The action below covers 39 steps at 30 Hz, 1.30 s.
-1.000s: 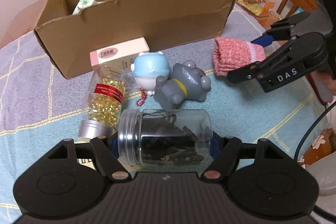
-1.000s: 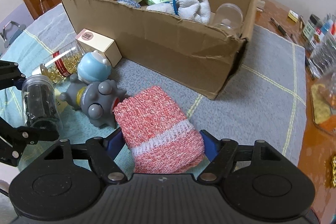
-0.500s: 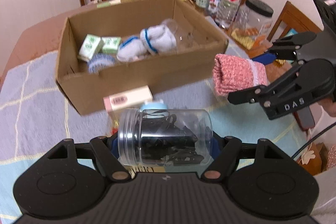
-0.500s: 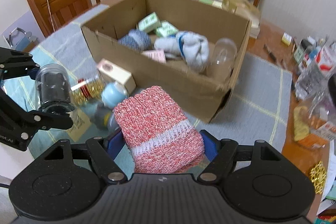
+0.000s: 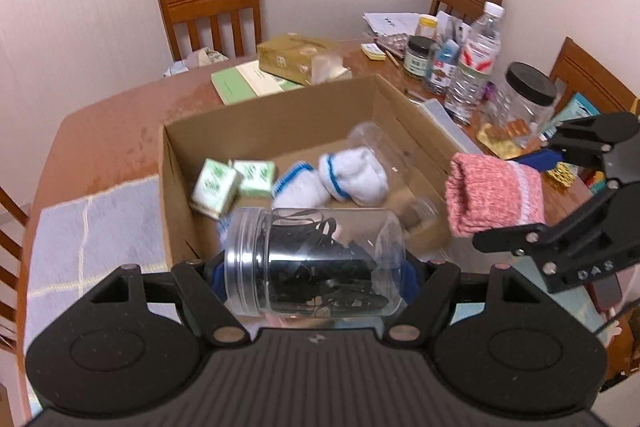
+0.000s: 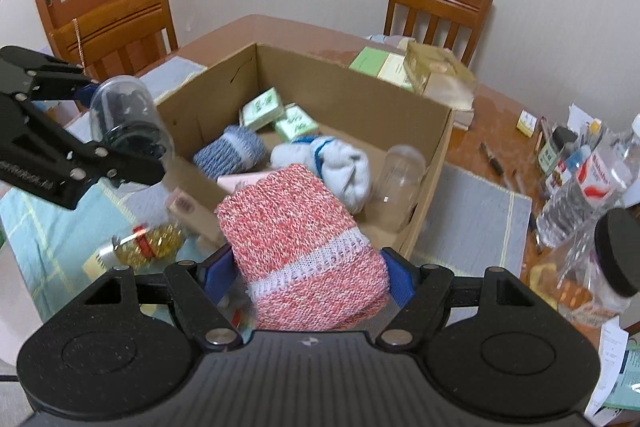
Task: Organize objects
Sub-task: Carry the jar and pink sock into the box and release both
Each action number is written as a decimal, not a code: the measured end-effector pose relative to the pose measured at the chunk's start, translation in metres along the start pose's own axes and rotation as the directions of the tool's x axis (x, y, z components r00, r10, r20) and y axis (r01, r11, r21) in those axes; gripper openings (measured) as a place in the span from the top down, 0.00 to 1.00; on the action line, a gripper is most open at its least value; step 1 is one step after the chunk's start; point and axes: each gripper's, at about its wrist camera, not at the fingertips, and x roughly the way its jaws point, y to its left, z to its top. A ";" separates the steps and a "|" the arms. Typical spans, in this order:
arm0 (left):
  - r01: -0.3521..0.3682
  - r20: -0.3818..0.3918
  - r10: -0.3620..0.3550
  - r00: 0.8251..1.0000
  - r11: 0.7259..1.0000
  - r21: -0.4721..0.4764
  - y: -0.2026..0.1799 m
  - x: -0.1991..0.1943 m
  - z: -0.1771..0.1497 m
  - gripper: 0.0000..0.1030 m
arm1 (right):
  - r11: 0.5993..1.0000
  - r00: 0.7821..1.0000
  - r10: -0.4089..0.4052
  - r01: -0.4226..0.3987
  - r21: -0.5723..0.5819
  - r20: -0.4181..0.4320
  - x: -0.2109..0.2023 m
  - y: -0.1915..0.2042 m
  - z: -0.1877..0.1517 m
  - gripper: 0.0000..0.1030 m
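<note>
A clear jar of black clips lies sideways between the pads of my left gripper, which is shut on it above the near wall of the cardboard box. My right gripper is shut on a pink knitted roll with a white band, held over the box's near right corner. The right wrist view shows the jar in the air at the left. The box holds green cartons, white socks, a blue knit roll and an empty clear jar.
On the mat in front of the box lie a bottle of yellow capsules and a pink carton. A tissue box, a water bottle, a black-lidded jar and small items crowd the far table. Wooden chairs stand around.
Both grippers have risen with their loads and now look down into the box. The toys and the capsule bottle have dropped out of the left wrist view.
</note>
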 end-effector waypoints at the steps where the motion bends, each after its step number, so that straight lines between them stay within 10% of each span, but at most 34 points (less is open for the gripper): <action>1: -0.003 0.001 0.003 1.000 1.000 0.003 0.003 0.004 0.005 0.27 | 1.000 1.000 -0.002 0.002 -0.001 0.005 0.002 -0.003 0.004 0.22; 29: -0.045 -0.058 0.043 0.997 0.999 -0.029 0.055 0.091 0.061 0.27 | 0.992 0.998 -0.068 0.068 0.102 -0.005 0.057 -0.048 0.053 0.03; 39: -0.115 -0.079 0.113 0.990 0.993 -0.012 0.059 0.099 0.060 0.11 | 0.990 0.997 -0.073 0.073 0.118 -0.006 0.057 -0.050 0.052 0.01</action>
